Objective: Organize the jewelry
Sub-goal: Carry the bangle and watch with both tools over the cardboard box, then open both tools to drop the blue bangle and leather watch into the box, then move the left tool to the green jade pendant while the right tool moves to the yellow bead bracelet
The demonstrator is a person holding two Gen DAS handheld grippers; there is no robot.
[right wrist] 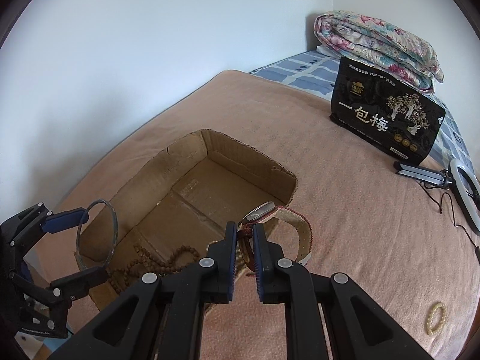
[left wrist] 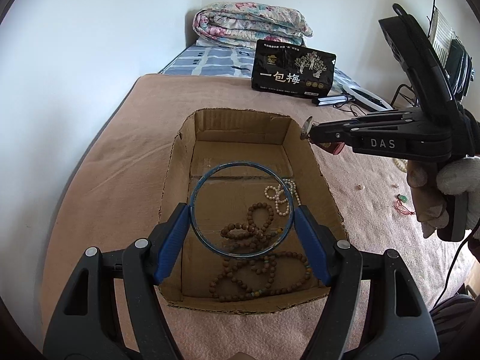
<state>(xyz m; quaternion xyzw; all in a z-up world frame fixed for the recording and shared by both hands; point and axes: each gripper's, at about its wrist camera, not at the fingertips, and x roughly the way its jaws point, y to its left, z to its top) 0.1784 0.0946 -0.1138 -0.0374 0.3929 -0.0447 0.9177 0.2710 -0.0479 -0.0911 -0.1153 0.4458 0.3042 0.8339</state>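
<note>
Left gripper point(left wrist: 242, 216) clamps a blue bangle point(left wrist: 241, 209) over the cardboard box point(left wrist: 177, 180), where only its view shows pearls point(left wrist: 280, 196); right gripper point(right wrist: 243, 237) pinches a watch point(right wrist: 260, 212) at the box's right rim.

Bead strings point(left wrist: 255, 258) are lying in the box point(left wrist: 177, 198) on the blanket point(left wrist: 114, 162); a packet point(left wrist: 294, 70) is standing behind it.

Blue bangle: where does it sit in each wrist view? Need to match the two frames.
Left wrist: blue bangle at centre, held between the left gripper pads, above the cardboard box.
Right wrist: bangle at lower left, held upright over the box's near end.
Shared landmark: black snack bag standing on the bed.
</note>
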